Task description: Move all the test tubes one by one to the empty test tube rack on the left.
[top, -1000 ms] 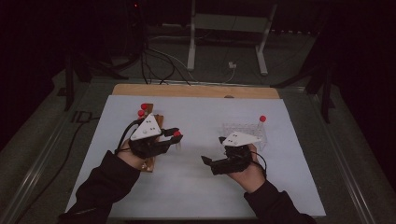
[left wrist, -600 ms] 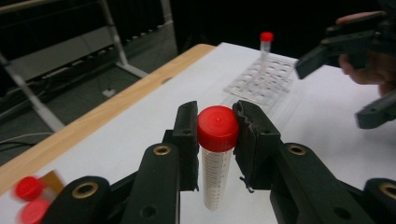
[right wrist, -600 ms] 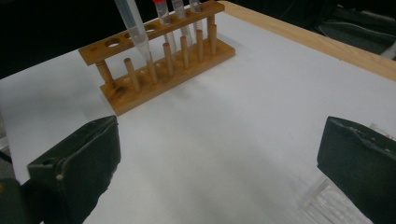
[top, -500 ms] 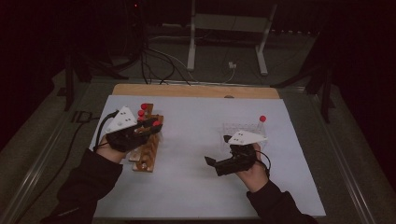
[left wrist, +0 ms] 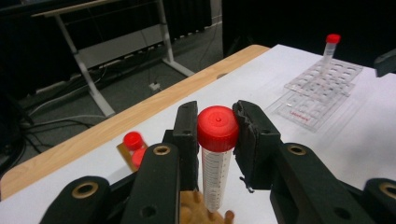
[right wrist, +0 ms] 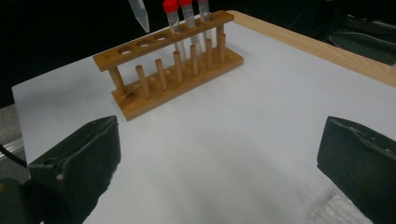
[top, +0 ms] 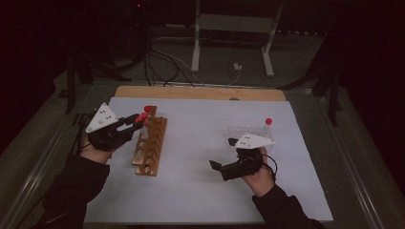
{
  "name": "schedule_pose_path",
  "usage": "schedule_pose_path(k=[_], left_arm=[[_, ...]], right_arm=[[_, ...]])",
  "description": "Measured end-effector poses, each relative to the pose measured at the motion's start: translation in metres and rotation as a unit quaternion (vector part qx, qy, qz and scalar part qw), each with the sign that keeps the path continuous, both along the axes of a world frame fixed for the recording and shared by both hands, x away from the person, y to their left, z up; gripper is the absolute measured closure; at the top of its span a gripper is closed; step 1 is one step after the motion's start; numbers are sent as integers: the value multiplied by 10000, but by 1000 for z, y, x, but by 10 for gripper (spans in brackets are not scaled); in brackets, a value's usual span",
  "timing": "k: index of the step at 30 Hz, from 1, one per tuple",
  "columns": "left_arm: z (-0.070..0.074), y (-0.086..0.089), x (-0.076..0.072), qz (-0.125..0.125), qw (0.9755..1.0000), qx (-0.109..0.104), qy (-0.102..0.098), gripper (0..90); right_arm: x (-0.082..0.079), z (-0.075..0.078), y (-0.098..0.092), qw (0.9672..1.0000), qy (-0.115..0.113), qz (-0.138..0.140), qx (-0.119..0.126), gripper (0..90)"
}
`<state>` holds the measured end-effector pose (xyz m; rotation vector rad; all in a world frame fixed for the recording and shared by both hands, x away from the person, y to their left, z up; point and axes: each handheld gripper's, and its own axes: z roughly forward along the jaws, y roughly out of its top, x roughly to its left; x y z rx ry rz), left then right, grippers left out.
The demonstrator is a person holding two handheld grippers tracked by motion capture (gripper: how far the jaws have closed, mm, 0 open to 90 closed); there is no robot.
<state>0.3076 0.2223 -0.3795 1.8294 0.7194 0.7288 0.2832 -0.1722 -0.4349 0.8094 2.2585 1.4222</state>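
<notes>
- My left tongs [left wrist: 217, 122], clenched on a tube [left wrist: 216, 158], have swung from mid-bench to above the rack [top: 151, 145], ready to slot it.
- My right tongs [right wrist: 219, 163] have just spread wide, empty.

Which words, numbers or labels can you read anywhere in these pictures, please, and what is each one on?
None can be read.
Clear plastic rack: a short red word on its front edge, too blurred to read.
Red-capped tube in the left gripper: printed graduation marks, figures too small to read.
Wooden rack: no writing.
</notes>
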Motion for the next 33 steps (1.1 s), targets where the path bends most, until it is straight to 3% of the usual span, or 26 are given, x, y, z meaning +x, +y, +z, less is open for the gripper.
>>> schedule_pose_path(k=[8, 17, 33], left_arm=[[-15, 9, 13, 248, 9996, -52, 91, 721], [-30, 7, 23, 291, 9992, -27, 262, 721], [-61, 2, 35, 369, 9967, 224, 681, 721]], right_arm=[[0, 0, -1, 10000, -9, 7, 24, 0], [1, -1, -2, 10000, 6, 8, 33, 0], [2, -3, -3, 10000, 44, 11, 56, 0]])
